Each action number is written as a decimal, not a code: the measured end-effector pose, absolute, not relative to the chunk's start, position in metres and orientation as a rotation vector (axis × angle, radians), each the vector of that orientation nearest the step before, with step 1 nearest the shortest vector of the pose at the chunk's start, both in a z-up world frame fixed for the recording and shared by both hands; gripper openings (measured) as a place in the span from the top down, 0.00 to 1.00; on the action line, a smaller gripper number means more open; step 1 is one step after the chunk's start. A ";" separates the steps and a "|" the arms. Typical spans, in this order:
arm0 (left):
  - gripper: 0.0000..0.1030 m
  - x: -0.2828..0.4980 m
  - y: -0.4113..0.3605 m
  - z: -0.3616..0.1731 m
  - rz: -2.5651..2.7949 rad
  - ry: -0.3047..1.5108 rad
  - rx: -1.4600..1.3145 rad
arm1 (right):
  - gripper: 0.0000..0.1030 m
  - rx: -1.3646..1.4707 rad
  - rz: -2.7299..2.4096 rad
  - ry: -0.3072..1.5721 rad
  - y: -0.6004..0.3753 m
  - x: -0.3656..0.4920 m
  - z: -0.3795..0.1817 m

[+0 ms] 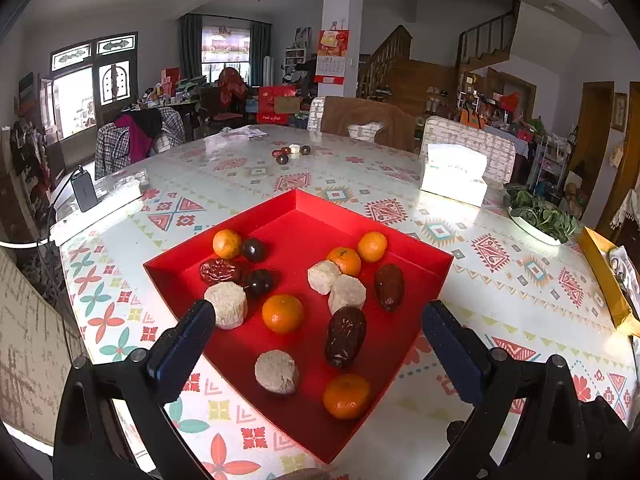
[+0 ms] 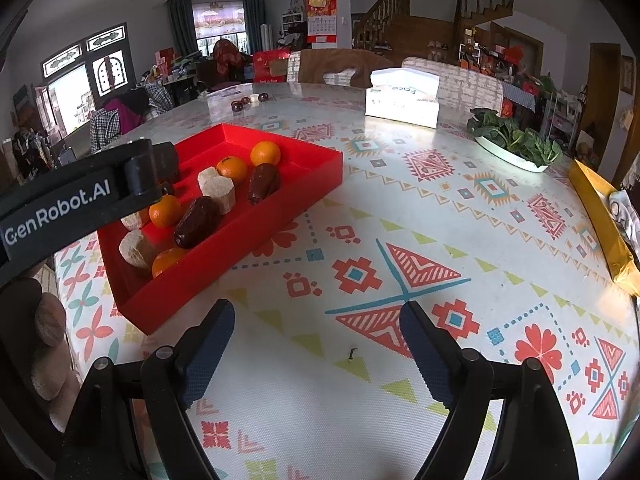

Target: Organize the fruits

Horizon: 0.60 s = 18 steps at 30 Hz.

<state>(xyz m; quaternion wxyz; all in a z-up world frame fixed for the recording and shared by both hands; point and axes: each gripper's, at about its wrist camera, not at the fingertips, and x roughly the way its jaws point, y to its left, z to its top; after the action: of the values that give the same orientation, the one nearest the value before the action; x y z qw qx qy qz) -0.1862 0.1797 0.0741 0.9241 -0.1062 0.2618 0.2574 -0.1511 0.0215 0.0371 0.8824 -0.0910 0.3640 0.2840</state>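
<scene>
Patterned table (image 1: 480, 280) bears red tray (image 1: 304, 216) of mixed fruits (image 1: 282, 314); both hand-held grippers gape, grasping nothing.

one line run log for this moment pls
left tongs: open, over red tray | right tongs: open, over table | fruit: in tray

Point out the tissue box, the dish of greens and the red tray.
tissue box (image 2: 402, 98), right wrist view, front face.
dish of greens (image 2: 516, 140), right wrist view, leaves.
red tray (image 1: 304, 232), left wrist view, bare floor.
</scene>
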 end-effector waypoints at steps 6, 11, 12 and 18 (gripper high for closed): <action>0.00 -0.186 0.180 0.072 0.527 0.541 -0.220 | 0.14 -0.187 0.594 0.764 0.021 -0.150 0.036; 0.00 -0.186 0.180 0.073 0.529 0.540 -0.218 | 0.14 -0.189 0.595 0.766 0.022 -0.150 0.036; 0.00 -0.186 0.180 0.073 0.529 0.540 -0.217 | 0.14 -0.189 0.596 0.766 0.022 -0.150 0.036; 0.00 -0.192 0.178 0.071 0.531 0.523 -0.206 | 0.14 -0.185 0.600 0.772 0.021 -0.149 0.035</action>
<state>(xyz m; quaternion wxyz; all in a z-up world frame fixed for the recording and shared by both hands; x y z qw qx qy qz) -0.1920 0.1779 0.0712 0.9263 -0.1003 0.2548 0.2588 -0.1494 0.0214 0.0353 0.8788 -0.0889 0.3702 0.2878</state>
